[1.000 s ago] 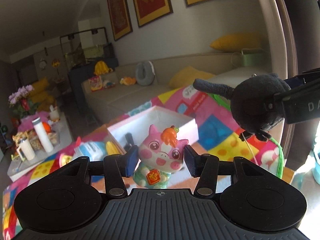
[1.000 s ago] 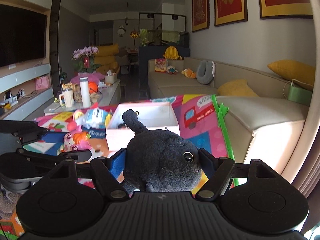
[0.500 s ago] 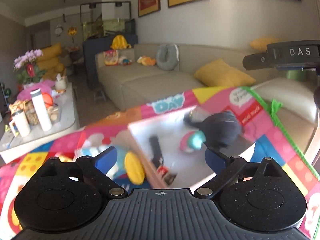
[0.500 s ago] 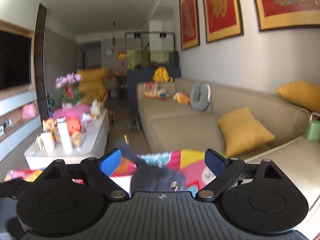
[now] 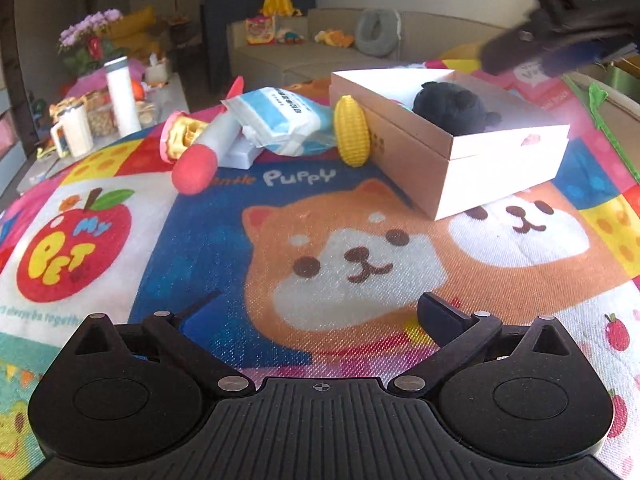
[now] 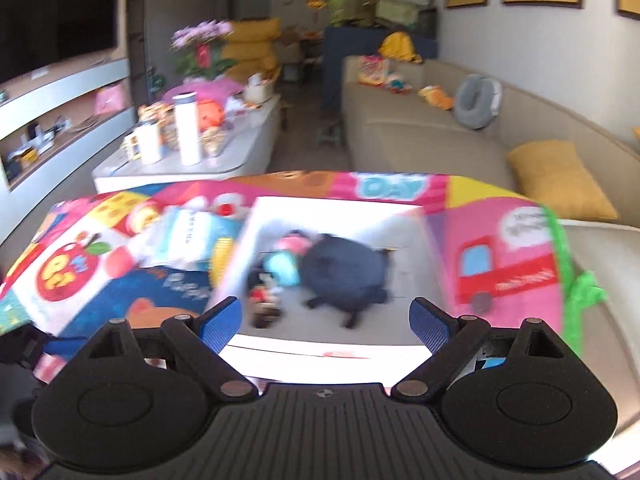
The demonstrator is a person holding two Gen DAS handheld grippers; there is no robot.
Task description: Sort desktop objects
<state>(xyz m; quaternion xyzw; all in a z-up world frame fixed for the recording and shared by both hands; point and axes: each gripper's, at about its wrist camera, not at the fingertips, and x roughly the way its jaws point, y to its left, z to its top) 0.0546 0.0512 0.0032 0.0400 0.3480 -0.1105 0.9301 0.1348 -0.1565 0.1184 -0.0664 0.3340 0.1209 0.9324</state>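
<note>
A white box (image 5: 504,160) (image 6: 320,350) sits on the colourful play mat (image 5: 224,248). Inside it lie a black plush toy (image 5: 450,108) (image 6: 344,264) and a pink pig toy (image 6: 286,258). Left of the box on the mat are a yellow corn toy (image 5: 352,130), a blue-white wipes pack (image 5: 280,118) (image 6: 188,238) and a red-tipped toy (image 5: 200,160). My left gripper (image 5: 318,316) is open and empty, low over the mat in front of the box. My right gripper (image 6: 324,320) is open and empty, above the box's near side; it shows blurred in the left wrist view (image 5: 568,24).
A low white table (image 6: 188,160) with a white bottle (image 6: 188,128), mugs and flowers stands beyond the mat on the left. A beige sofa (image 6: 460,148) with yellow cushions runs along the right. The mat's green-trimmed edge (image 6: 580,280) is at the right.
Both grippers have opened and let go of their toys: the black plush and the pink pig now lie in the box. The left gripper has dropped back low over the mat.
</note>
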